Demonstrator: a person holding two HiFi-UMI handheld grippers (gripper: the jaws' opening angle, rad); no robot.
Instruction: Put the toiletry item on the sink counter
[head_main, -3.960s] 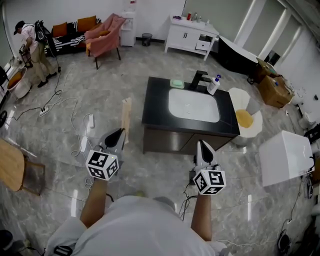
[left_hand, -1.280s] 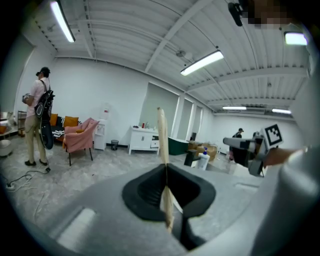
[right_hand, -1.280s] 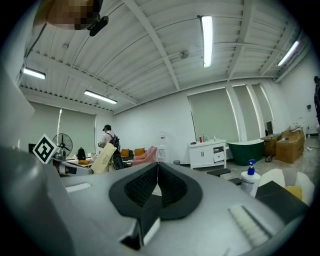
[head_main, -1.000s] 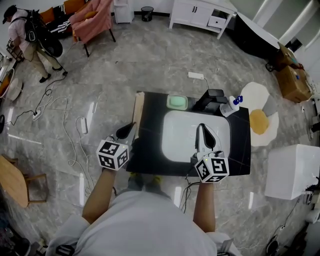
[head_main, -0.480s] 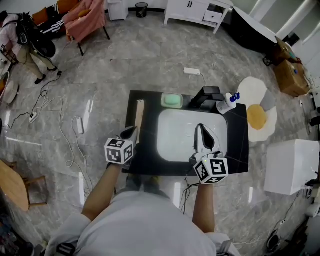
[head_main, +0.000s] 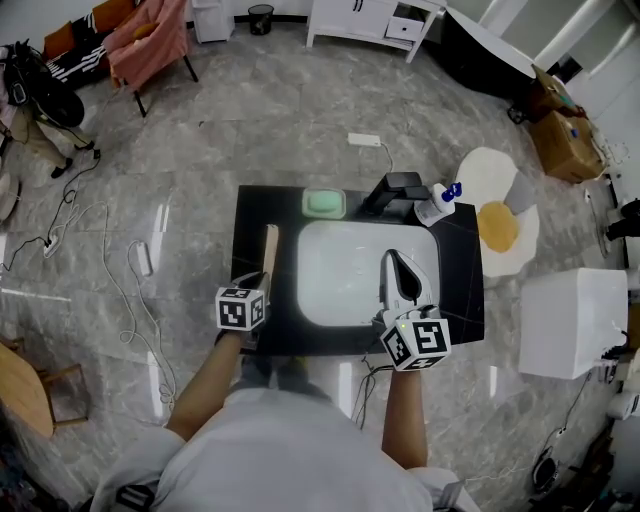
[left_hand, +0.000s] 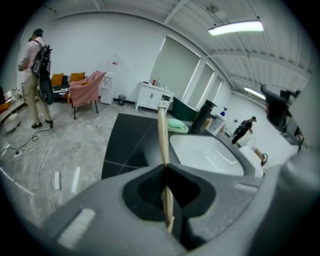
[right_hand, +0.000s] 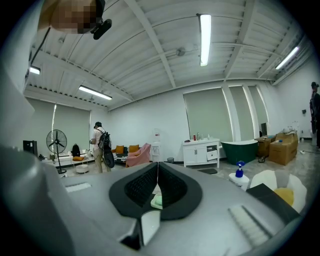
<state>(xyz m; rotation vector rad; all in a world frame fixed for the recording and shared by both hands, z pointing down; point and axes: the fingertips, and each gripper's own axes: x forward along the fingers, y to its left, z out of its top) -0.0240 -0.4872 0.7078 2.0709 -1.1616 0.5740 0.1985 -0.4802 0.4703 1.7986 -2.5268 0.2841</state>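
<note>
One wooden stick (left_hand: 162, 131) | pinched in left hand-held gripper (left_hand: 166, 169) | right hand-held gripper (right_hand: 158, 167) closed, empty

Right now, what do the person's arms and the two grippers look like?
The left gripper and right gripper each carry a white cube printed with black square markers. Each claw is a tapered pale grey shell lined with black ribbed pads. The person wears a light grey short-sleeved top, leaving the forearms uncovered.
</note>
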